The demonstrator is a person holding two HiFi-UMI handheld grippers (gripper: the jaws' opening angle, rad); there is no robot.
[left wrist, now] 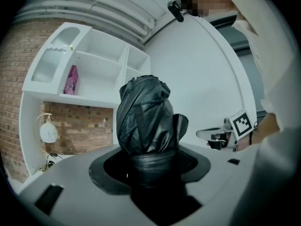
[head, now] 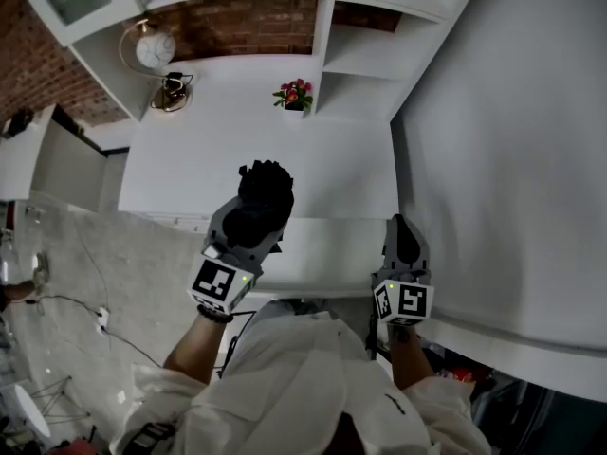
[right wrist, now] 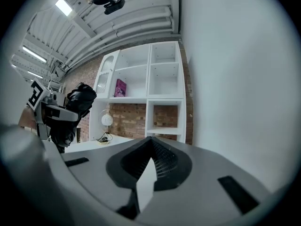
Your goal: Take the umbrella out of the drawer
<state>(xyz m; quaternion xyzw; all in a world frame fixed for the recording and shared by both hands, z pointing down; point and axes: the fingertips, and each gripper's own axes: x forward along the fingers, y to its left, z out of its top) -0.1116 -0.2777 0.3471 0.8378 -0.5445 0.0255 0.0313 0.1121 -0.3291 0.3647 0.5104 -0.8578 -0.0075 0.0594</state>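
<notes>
White desk [head: 237, 140] spreads below both hands. The left gripper [left wrist: 149, 166] squeezes the black folded umbrella [left wrist: 143, 114] between its jaws. The umbrella sticks straight out ahead, lengthwise along the jaws, toward the shelves [head: 379, 50]. The right gripper [right wrist: 150, 147] looks pinched shut, empty. A brick wall [head: 247, 22] stands behind.

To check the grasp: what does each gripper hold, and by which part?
Left gripper clamps the folded black umbrella around its bundled canopy, one end protruding. Right gripper holds nothing.
</notes>
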